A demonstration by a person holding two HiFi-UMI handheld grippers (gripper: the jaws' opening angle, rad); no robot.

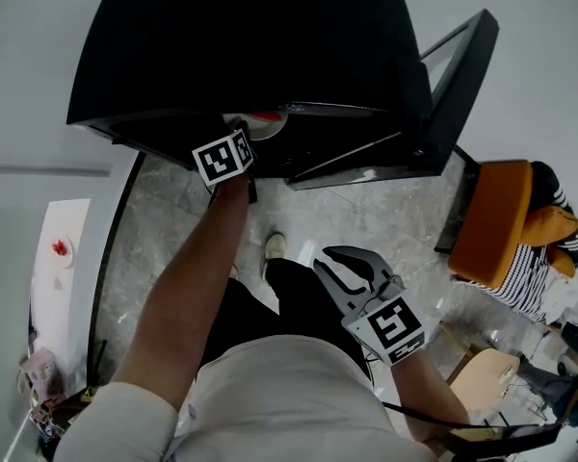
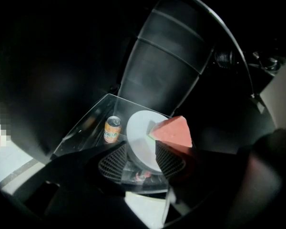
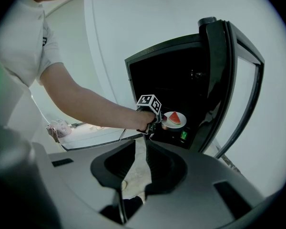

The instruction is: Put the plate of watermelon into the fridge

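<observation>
Left gripper view is showing the plate (image 2: 139, 138) of watermelon (image 2: 174, 131) sitting on the fridge's glass shelf (image 2: 88, 123), with the left hand-held gripper (image 2: 142, 152) standing wide at either side of the plate, pads not pressing. It should be backing straight out and level, since a can (image 2: 112, 129) is standing just left of the plate. The right hand-held gripper (image 3: 142, 144) is hanging narrow and empty, well back from the plate.

Person's wearing a white short-sleeve shirt (image 1: 270, 393), black trousers (image 1: 270, 306) and a pale shoe (image 1: 275, 246). The right gripper (image 3: 140, 168) is smooth grey with black jaws. The left gripper (image 2: 140, 159) has mesh-textured black jaws. Each has a white cube (image 1: 223, 157) with black square markers.
</observation>
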